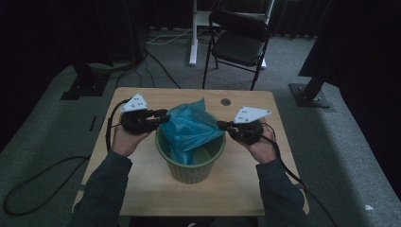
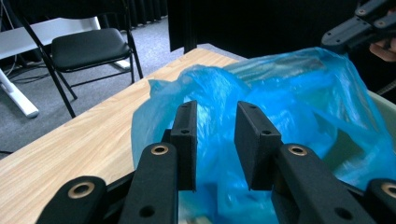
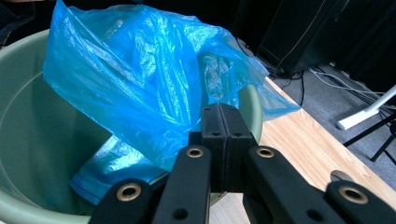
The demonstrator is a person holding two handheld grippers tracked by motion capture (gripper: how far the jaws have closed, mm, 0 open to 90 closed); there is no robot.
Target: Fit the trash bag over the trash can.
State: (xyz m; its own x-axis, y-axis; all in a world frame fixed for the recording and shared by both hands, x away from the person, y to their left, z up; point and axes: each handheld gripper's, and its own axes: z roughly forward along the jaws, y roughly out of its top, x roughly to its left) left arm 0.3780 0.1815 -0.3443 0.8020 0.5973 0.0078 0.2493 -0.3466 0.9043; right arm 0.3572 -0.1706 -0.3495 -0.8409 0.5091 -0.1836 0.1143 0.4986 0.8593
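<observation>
A blue plastic bag (image 1: 191, 125) stands crumpled up out of a pale green bin (image 1: 191, 172) in the middle of the wooden table. My left gripper (image 1: 165, 116) is at the bag's left side, its jaws apart. In the left gripper view the bag (image 2: 280, 88) shows through the gap of that gripper (image 2: 217, 109), and the pads do not press it. My right gripper (image 1: 221, 125) is at the bag's right corner. In the right gripper view its jaws (image 3: 223, 109) are closed together, pinching the film of the bag (image 3: 140, 79) over the bin (image 3: 28, 116).
The table (image 1: 142, 189) has bare wood around the bin and a small round hole (image 1: 225, 101) near its far edge. A black folding chair (image 1: 239, 40) and a white desk leg (image 1: 193, 47) stand beyond the table. Cables lie on the grey floor.
</observation>
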